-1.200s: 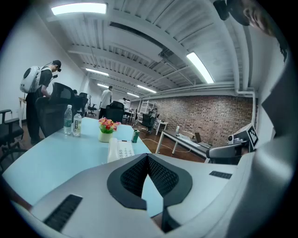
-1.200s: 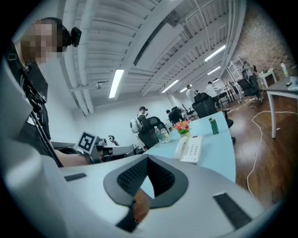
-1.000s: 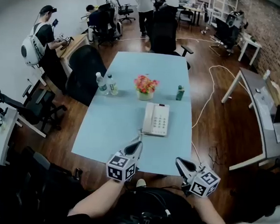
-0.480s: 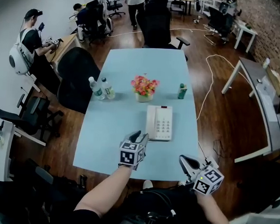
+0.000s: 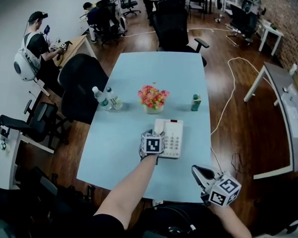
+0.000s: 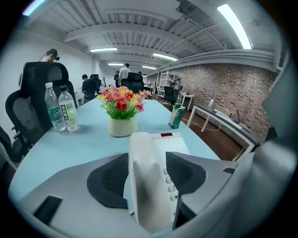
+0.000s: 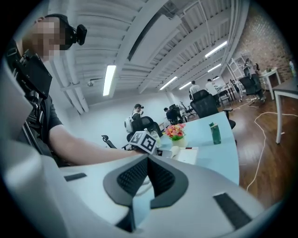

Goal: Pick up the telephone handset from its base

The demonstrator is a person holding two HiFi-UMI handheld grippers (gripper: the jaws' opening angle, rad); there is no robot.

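Observation:
A white telephone base (image 5: 174, 138) lies on the light blue table (image 5: 118, 144), its handset (image 5: 158, 126) resting along its left side. My left gripper (image 5: 155, 136) has come down over it. In the left gripper view the handset (image 6: 142, 195) stands between the dark pads (image 6: 109, 179) of my left gripper (image 6: 146, 159), whose jaws are opening, with the keypad base (image 6: 176, 142) to the right. My right gripper (image 5: 199, 173) hovers at the table's near right edge, apart from the phone. In its own view my right gripper (image 7: 148, 161) is shut on nothing.
A pot of flowers (image 5: 152, 98) stands just behind the phone, two water bottles (image 5: 105, 98) to the left, a small green bottle (image 5: 195, 102) to the right. Black office chairs (image 5: 81, 85) line the table's left and far sides. People work at desks at the far left.
My left gripper moved forward and down from the table's near edge onto the handset, and its jaws went from shut to open. My right gripper drifted slightly along the near edge.

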